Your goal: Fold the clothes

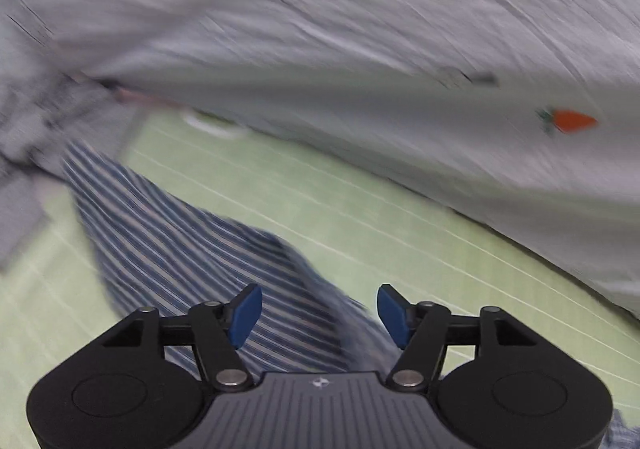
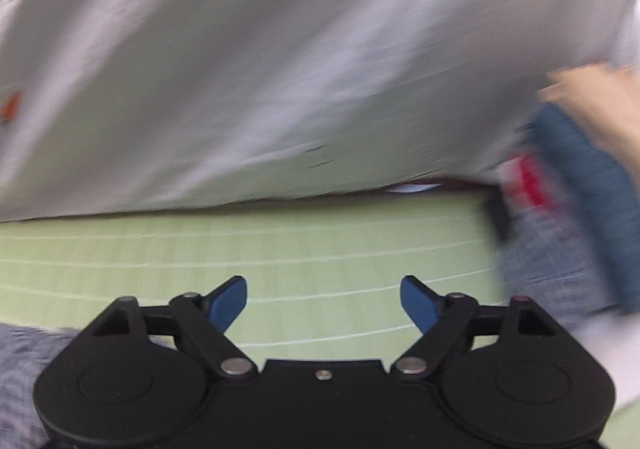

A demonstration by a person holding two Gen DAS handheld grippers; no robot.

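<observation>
both grippers, left gripper (image 1: 319, 315) and right gripper (image 2: 323, 305), gape empty over the green mat (image 2: 320, 249); the white garment (image 1: 360, 49) at its far edge may slump unfolded

1. My left wrist camera sits just behind my left gripper (image 1: 319, 315), tilted down over the green mat (image 1: 280, 189), close above a striped garment (image 1: 172, 241).
2. My right wrist camera sits behind my right gripper (image 2: 323, 305), also tilted down, near the mat (image 2: 280, 241).
3. Both views share the mat and the pale grey cloth (image 1: 320, 29) (image 2: 280, 49) lying across the far side, blurred.
</observation>
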